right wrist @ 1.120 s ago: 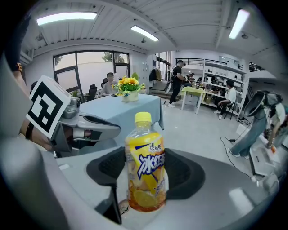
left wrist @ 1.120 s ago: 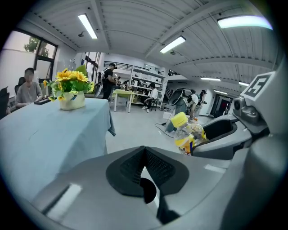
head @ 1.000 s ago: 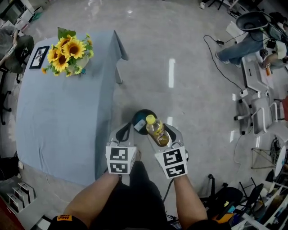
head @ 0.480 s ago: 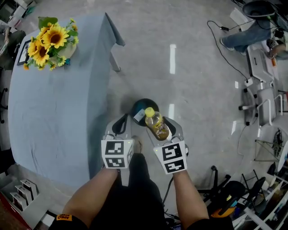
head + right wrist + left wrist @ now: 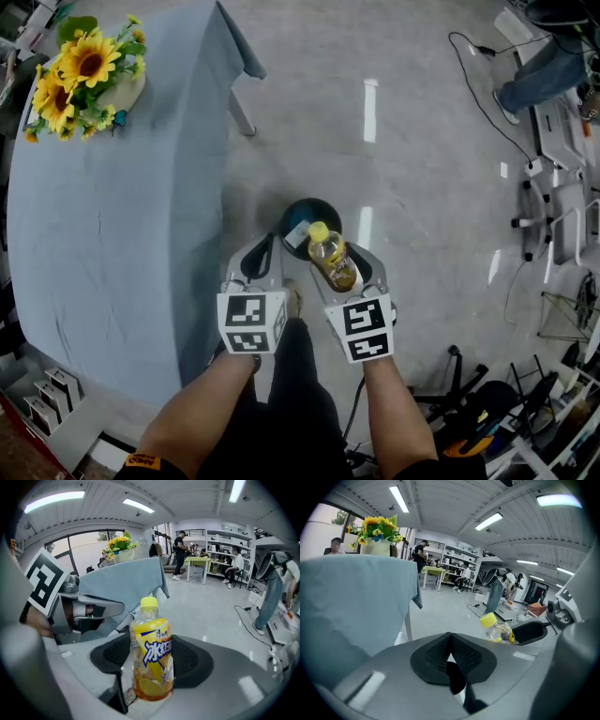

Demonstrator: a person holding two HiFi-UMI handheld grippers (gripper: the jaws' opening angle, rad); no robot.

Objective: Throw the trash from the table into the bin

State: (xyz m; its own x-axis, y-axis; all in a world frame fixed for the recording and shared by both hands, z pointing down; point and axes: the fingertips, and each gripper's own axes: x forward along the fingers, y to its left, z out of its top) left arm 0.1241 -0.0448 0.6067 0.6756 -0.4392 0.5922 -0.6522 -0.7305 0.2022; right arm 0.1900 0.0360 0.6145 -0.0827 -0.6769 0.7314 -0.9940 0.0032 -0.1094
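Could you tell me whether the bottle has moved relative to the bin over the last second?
No, not noticeably: the bottle has kept its yellow cap over the near rim of the bin throughout.

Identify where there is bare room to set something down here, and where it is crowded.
Bare: the tablecloth from the sunflowers at its far corner to its near edge, and the floor right of it. Crowded: around the bin, where the right hand-held gripper holds the bottle.

The person's bare forearms [image 5: 200, 410] extend side by side, the grey left gripper [image 5: 260, 263] pressed together empty, the grey right gripper [image 5: 345, 272] clamping a yellow-capped bottle [image 5: 331, 260].
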